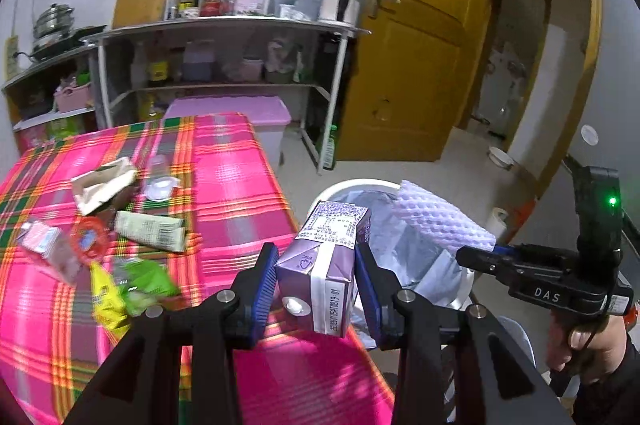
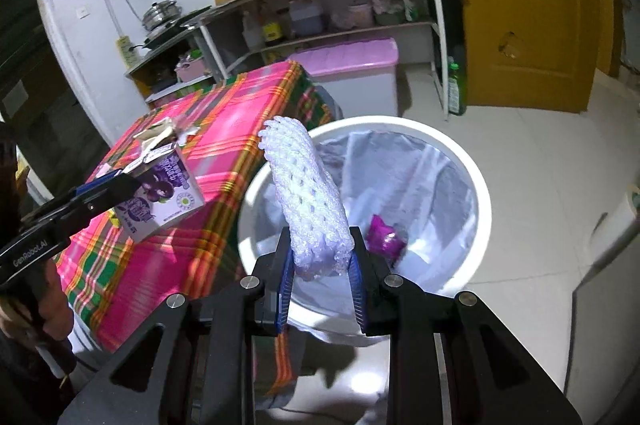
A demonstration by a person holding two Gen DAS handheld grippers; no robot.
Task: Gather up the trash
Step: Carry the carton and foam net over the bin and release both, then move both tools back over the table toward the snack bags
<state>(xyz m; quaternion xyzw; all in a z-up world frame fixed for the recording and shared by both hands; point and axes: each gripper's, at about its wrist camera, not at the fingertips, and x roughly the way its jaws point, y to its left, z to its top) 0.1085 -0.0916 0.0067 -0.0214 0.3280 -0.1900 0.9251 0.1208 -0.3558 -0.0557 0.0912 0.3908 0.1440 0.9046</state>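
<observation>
A: From the left wrist, what's in the tongs?

B: The left gripper [image 1: 316, 279] is clamped on a purple drink carton [image 1: 322, 267], blue pads pressed against both its sides, held over the table's right edge. Just beyond it is the white trash bin [image 1: 352, 187] with its grey liner. To the right, the right gripper [image 1: 478, 253] holds a white foam net sleeve [image 1: 436, 221] above the bin; a hand [image 1: 592, 345] grips its handle.

A: What else is lying around?

B: On the pink plaid tablecloth [image 1: 232, 177]: a torn paper carton [image 1: 104, 185], a clear plastic cup [image 1: 160, 179], a pale green tube box [image 1: 150, 229], a red ring-shaped wrapper [image 1: 90, 239], and yellow and green packets [image 1: 128, 289]. Nothing lies between the carton and the bin.

A: And from the right wrist?

B: Here the right gripper [image 2: 322, 267] pinches the foam net sleeve [image 2: 306, 193] at its lower end; the sleeve stands up over the bin's near rim. The trash bin [image 2: 452, 145] sits on the floor, touching the table's corner, with a purple wrapper [image 2: 384, 237] lying in the liner. At left, the left gripper [image 2: 110, 189] holds the purple drink carton [image 2: 164, 193] over the tablecloth [image 2: 240, 129].

A: The room?

B: Pale tiled floor [image 2: 540, 185], metal shelving [image 2: 320, 1] crowded with bottles and tubs, a pink-lidded storage box [image 2: 352, 59] and a yellow wooden door [image 2: 532, 5].
</observation>
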